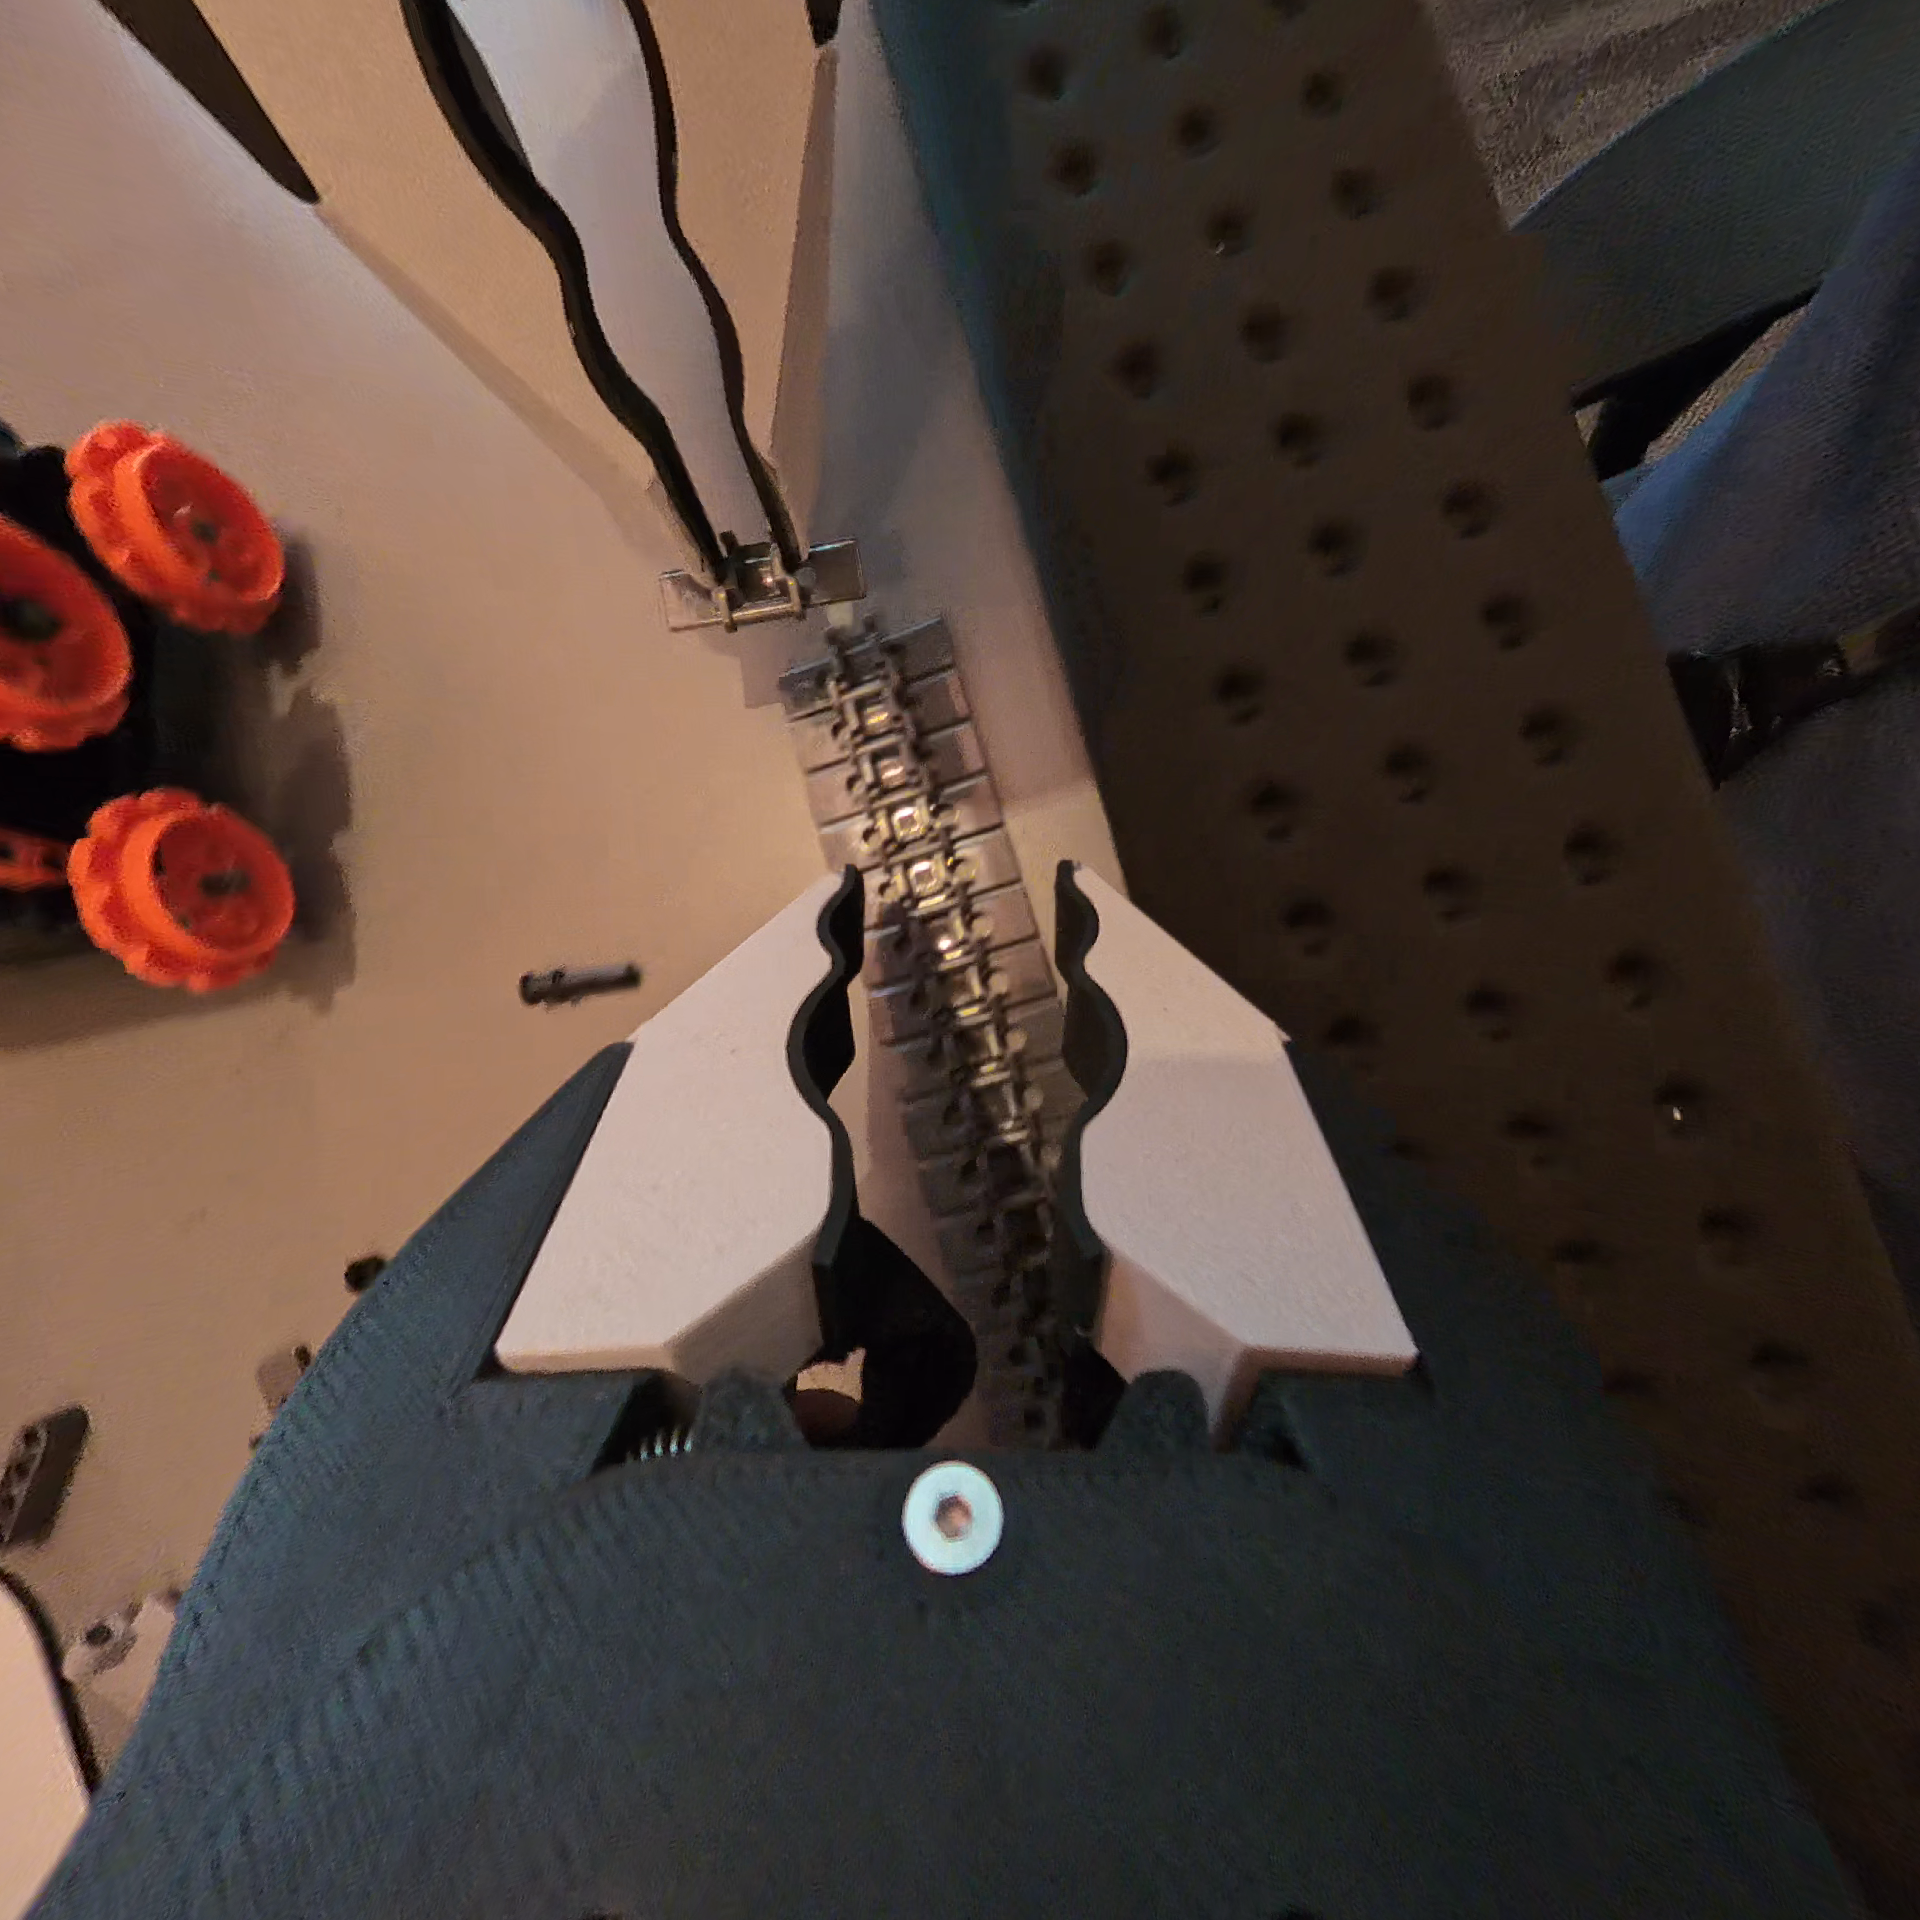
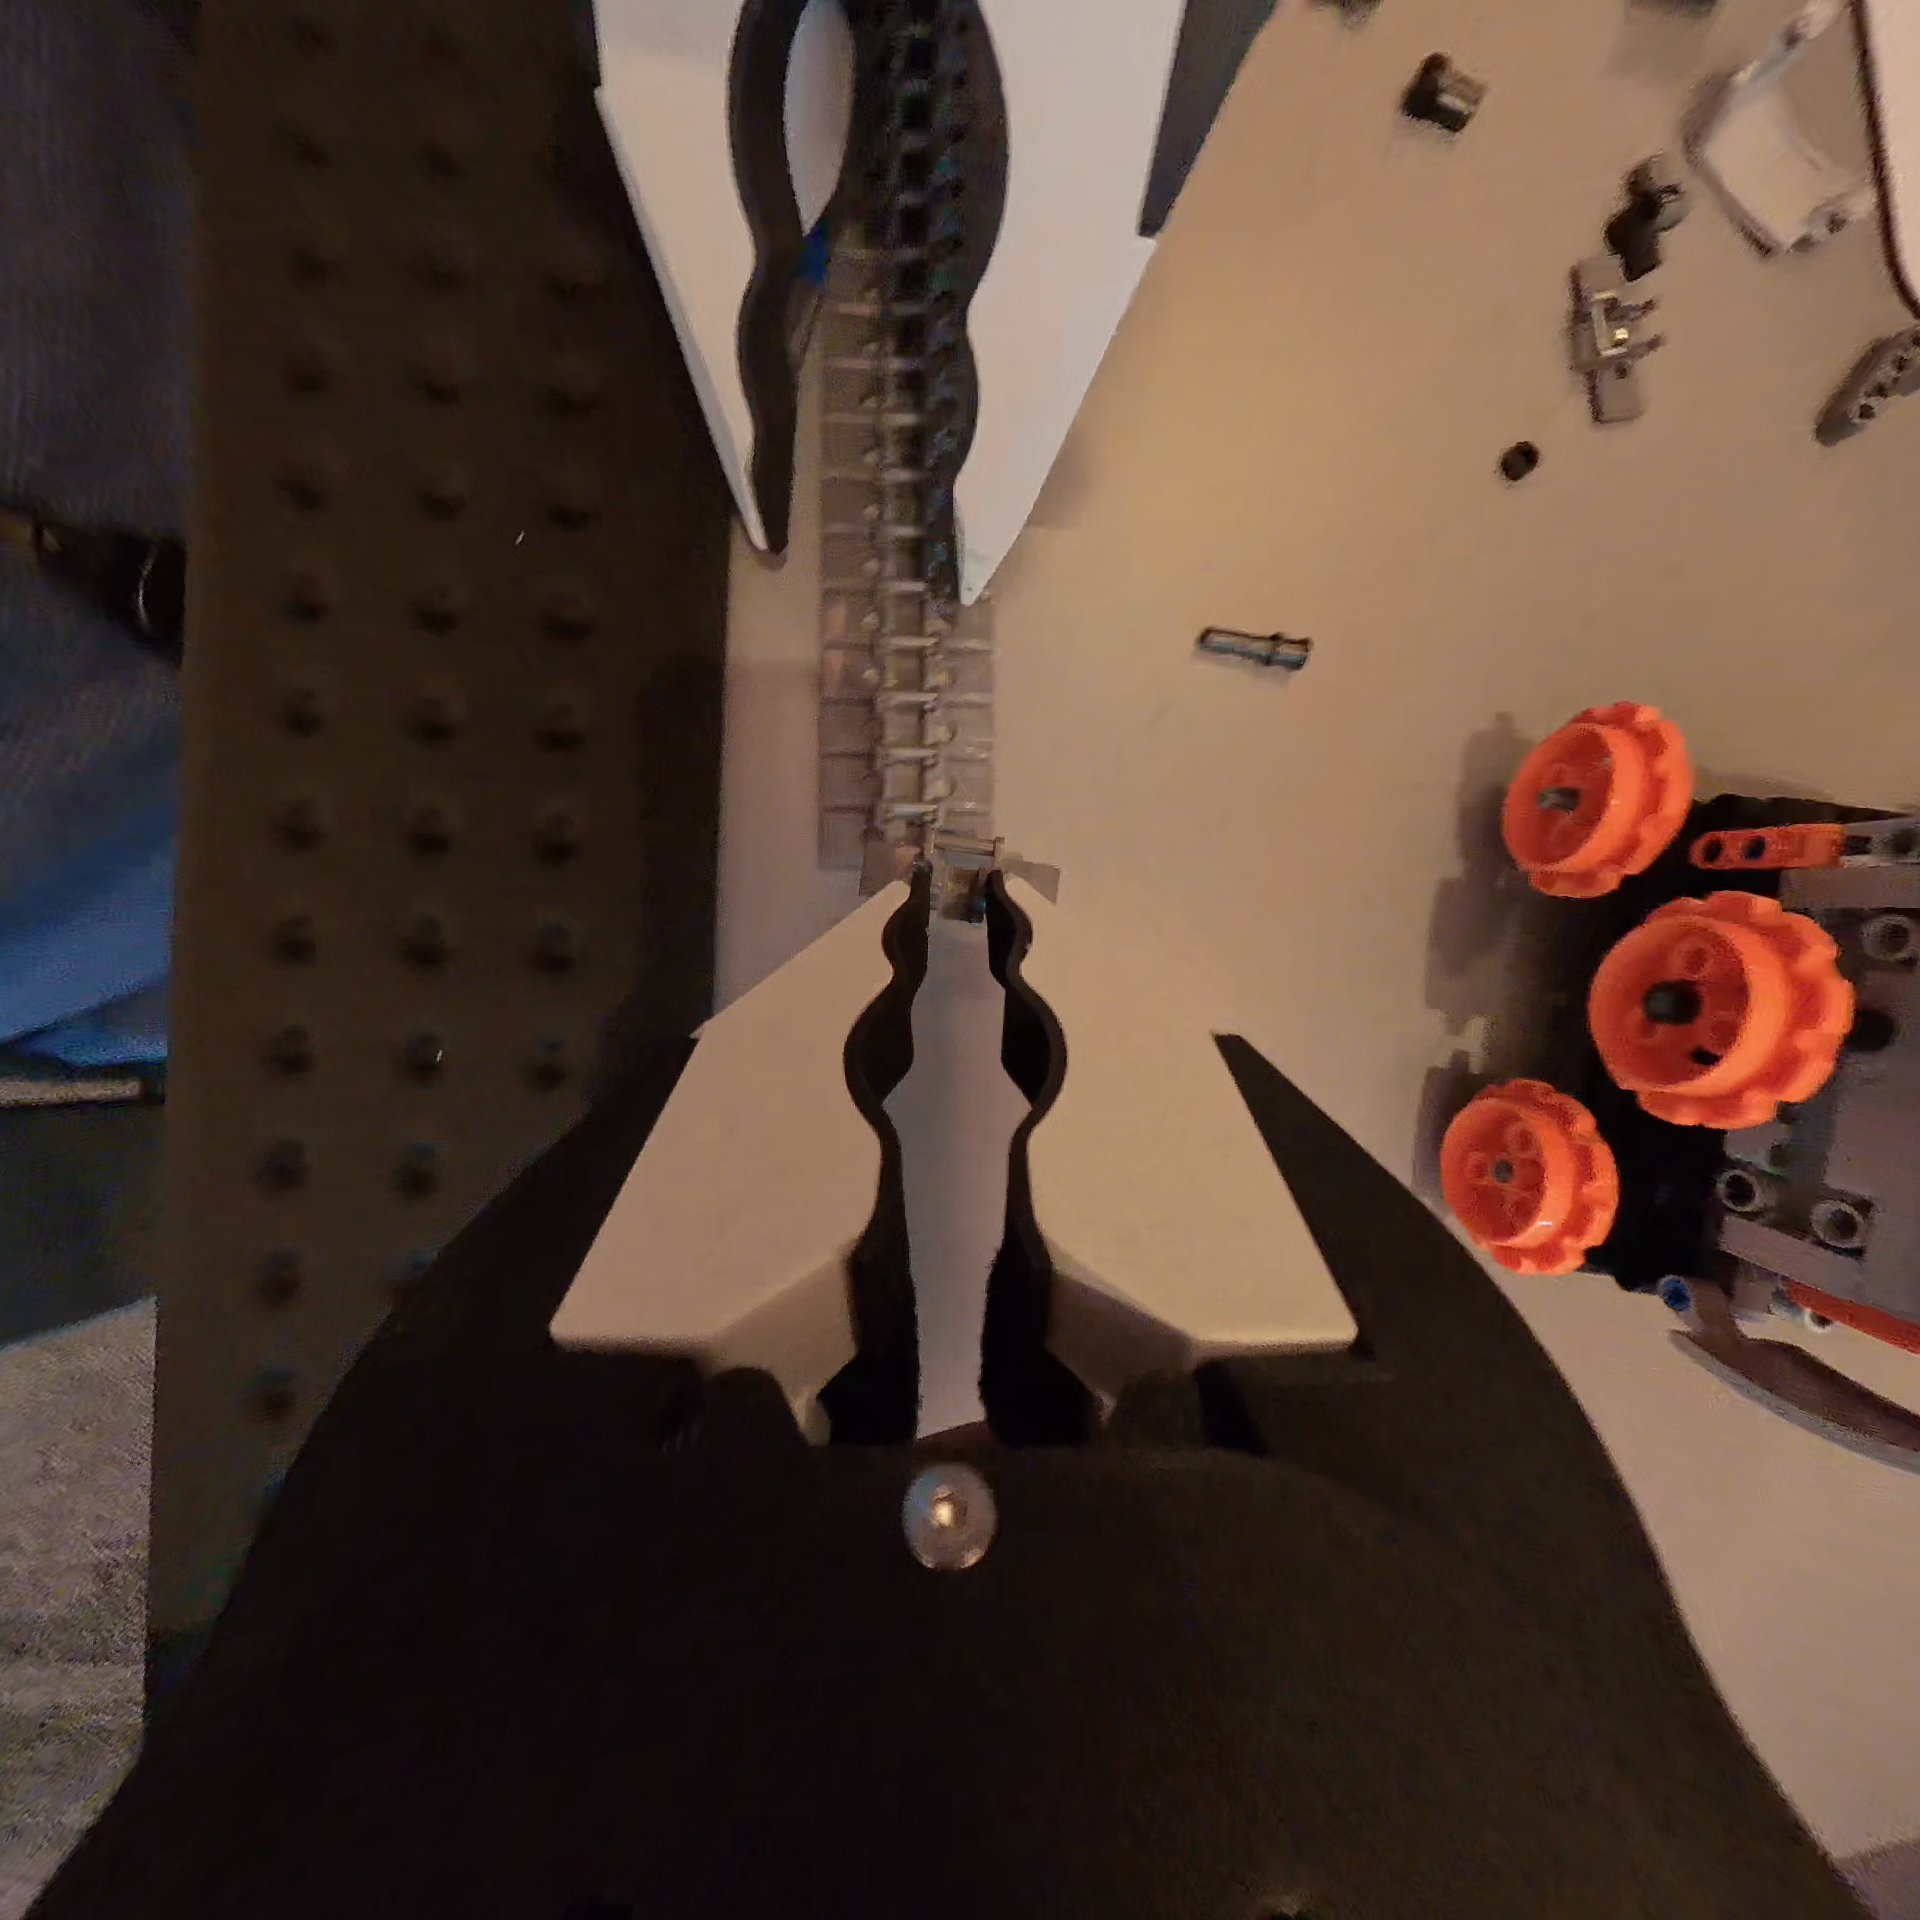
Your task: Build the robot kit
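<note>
Pale tabletop [image 2: 1299, 499] carrying everything; dark perforated board [image 1: 1351, 623] lying along one edge, just beside the track. Wheeled model [image 2: 1766, 1091] with three orange wheels [image 2: 1720, 1008] standing well apart from the track, toward the opposite side. Grey link track [image 1: 914, 831] laid flat near the board-side edge, long axis running straight from one gripper to the other, parallel to the board's edge. Left gripper [image 1: 961, 883] spread, straddling the track's near stretch, one finger either side; contact with the links not clear. Right gripper [image 2: 956, 894] nearly pressed together, pinching a single loose link [image 2: 966, 878] at its tips, that link sitting at the track's far end, touching or just short of the last link; cannot tell which. Grippers facing tip to tip along the track; right one nearer the free end, left one over the body. Open tabletop between track and model, save one small dark pin [image 2: 1252, 649] lying there. Little room on the board side. Scattered small grey and black parts [image 2: 1610, 322] toward the far corner beyond the pin, clear of both grippers.
</note>
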Demonstrator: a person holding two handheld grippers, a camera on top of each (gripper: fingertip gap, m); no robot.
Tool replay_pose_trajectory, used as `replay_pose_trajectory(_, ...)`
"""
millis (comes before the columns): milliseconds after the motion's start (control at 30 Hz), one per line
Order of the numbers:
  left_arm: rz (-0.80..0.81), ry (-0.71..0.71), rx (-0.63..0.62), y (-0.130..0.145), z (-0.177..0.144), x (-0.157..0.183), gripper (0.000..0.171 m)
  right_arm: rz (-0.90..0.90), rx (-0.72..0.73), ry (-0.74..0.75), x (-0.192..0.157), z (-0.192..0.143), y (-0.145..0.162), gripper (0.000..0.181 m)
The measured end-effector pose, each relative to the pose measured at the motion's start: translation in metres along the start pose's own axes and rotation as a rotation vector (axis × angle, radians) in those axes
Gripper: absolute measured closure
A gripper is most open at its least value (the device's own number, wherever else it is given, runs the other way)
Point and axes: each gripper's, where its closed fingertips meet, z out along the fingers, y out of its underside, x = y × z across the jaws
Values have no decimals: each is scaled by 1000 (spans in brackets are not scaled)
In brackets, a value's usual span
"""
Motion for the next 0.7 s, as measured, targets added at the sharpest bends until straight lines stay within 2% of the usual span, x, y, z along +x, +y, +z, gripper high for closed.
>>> replay_pose_trajectory(100, 33, -3, -32, -2, 11, 5, 136, -32, -6, -44, -14, 2, 7, 173)
replay_pose_trajectory(700, 26, 0, -36, 0, 13, 2, 140, -70, -96, -84, -14, 17, 17, 168)
